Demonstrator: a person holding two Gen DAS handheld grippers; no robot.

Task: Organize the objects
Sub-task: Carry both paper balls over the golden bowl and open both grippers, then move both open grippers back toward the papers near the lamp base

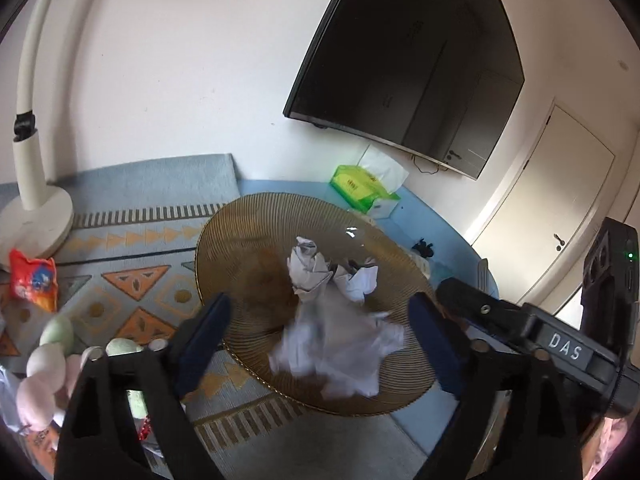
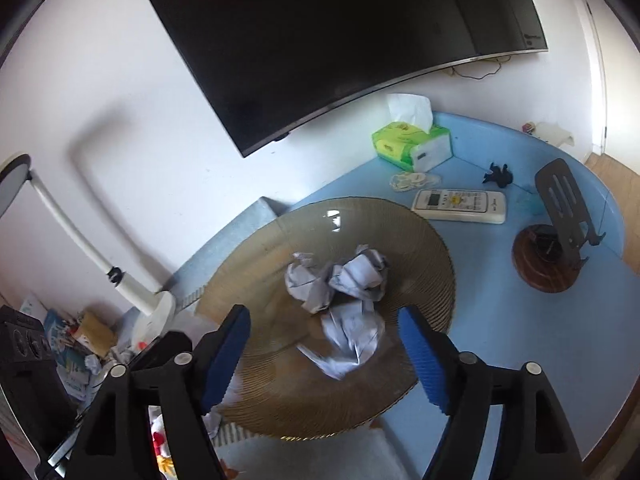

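Note:
A ribbed amber glass plate lies on the table and holds three crumpled white paper balls. In the left wrist view two balls sit near the plate's middle, and a blurred one lies between my open left gripper's fingers. In the right wrist view the nearest ball is blurred, between my open right gripper's blue pads; the other balls lie behind it. Neither gripper holds anything. The right gripper's body shows in the left wrist view.
A green tissue box, a white remote, a black stand on a wooden disc and a small black object lie on the blue table. A white lamp, a red snack bag and pastel eggs are at the left.

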